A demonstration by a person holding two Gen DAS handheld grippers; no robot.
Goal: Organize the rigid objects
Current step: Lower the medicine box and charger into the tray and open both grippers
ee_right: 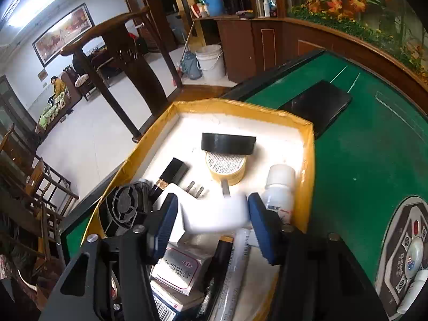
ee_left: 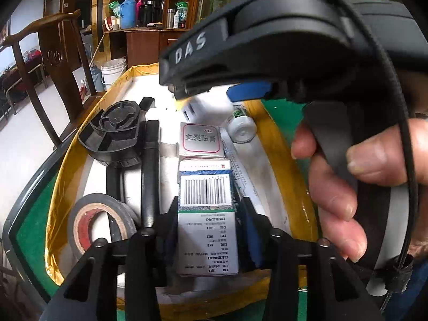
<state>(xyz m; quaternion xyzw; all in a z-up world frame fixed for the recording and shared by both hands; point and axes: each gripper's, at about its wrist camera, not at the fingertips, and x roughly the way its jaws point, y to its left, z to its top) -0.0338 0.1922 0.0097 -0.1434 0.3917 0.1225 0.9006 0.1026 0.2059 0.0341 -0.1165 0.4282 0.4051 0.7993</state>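
Note:
A white foam tray with a yellow taped rim (ee_right: 240, 107) lies on the green table and holds the small items. My left gripper (ee_left: 210, 203) is open. A white medicine box with a barcode (ee_left: 206, 187) lies between its fingers, and a slim gap shows at the right finger. My right gripper (ee_right: 214, 214), held by a hand (ee_left: 334, 176), hovers over the tray's middle. Its blue pads (ee_right: 260, 224) stand apart, with a blurred white plug adapter (ee_right: 211, 219) between them and a gap at the left pad. The adapter (ee_left: 206, 109) also shows under that gripper in the left wrist view.
The tray also holds a black tape roll (ee_left: 99, 222), a round black plastic part (ee_left: 115, 131), a black rod (ee_left: 149, 174), a silver box (ee_left: 200, 140), a white bottle (ee_right: 278, 187), a yellow tin (ee_right: 226, 168) and another black roll (ee_right: 227, 143). A black flat case (ee_right: 318, 104) lies on the felt.

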